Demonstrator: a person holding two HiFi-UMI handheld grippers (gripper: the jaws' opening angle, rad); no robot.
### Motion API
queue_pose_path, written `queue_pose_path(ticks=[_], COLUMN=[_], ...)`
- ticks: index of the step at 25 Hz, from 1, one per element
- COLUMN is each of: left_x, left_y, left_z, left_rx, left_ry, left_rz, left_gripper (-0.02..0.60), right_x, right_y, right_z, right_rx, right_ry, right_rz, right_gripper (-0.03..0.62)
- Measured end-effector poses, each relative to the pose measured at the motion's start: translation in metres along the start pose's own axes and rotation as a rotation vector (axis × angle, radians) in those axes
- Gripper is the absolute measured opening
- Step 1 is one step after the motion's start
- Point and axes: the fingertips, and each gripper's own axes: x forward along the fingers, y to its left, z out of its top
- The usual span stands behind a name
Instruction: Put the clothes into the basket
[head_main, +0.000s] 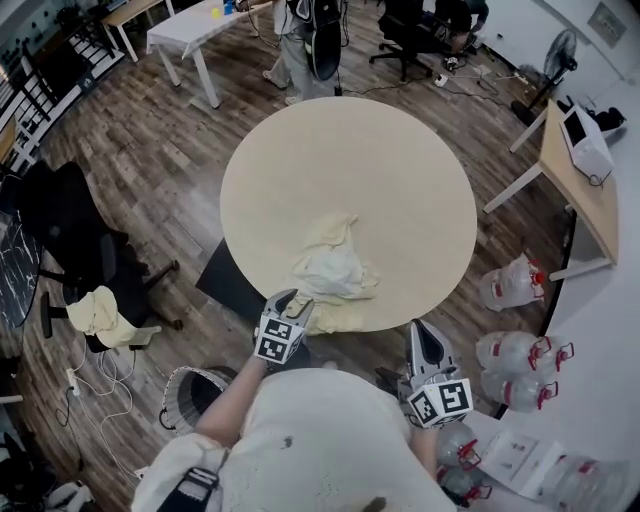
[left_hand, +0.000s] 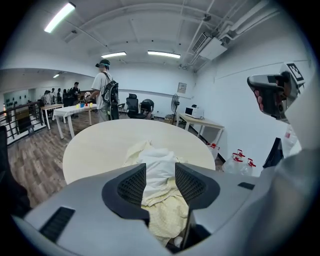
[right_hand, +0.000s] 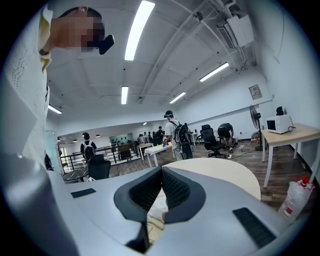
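A heap of white and pale yellow clothes (head_main: 330, 265) lies at the near edge of the round beige table (head_main: 350, 160), with one yellow piece hanging over the rim. My left gripper (head_main: 290, 298) is at that rim, beside the hanging piece, and stands open. In the left gripper view the left gripper (left_hand: 160, 172) frames the white cloth (left_hand: 157, 165) and yellow cloth (left_hand: 167, 215), with the pads apart from them. My right gripper (head_main: 422, 330) is off the table's near right edge. In the right gripper view the right gripper (right_hand: 161, 175) is shut, its jaws empty. The basket (head_main: 195, 395) stands on the floor at my lower left.
A black office chair (head_main: 70, 250) with a yellow cloth (head_main: 100, 315) on its seat stands to the left. Several water jugs (head_main: 520, 360) and a plastic bag (head_main: 510, 285) sit on the floor at right. A person (head_main: 310, 40) stands beyond the table. A desk (head_main: 580, 170) lies far right.
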Motion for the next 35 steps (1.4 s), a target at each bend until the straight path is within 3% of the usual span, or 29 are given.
queue_pose_path(ticks=[7,16,27,35], left_x=[0.031,0.075,0.107,0.120], left_y=[0.026,0.073,0.096,0.103], left_z=[-0.017,-0.050,-0.071,-0.086], left_rx=[0.036,0.019,0.019,-0.049], left_ry=[0.077,0.201,0.280,0.342], left_rz=[-0.005,0.035,0.011,0.044], left_gripper=[0.230,0.295,0.313,0.337], right_x=[0.014,0.038,0.054,0.053], right_y=[-0.005,-0.007,-0.011,-0.021], right_z=[-0.001,-0.004,-0.005,-0.007], right_rx=[0.012,0.028,0.030,0.043], right_ry=[0.004,0.013,0.022,0.028], right_rz=[-0.053,-0.129,-0.189,-0.242], right_gripper=[0.008,0.008,0.008,0.008])
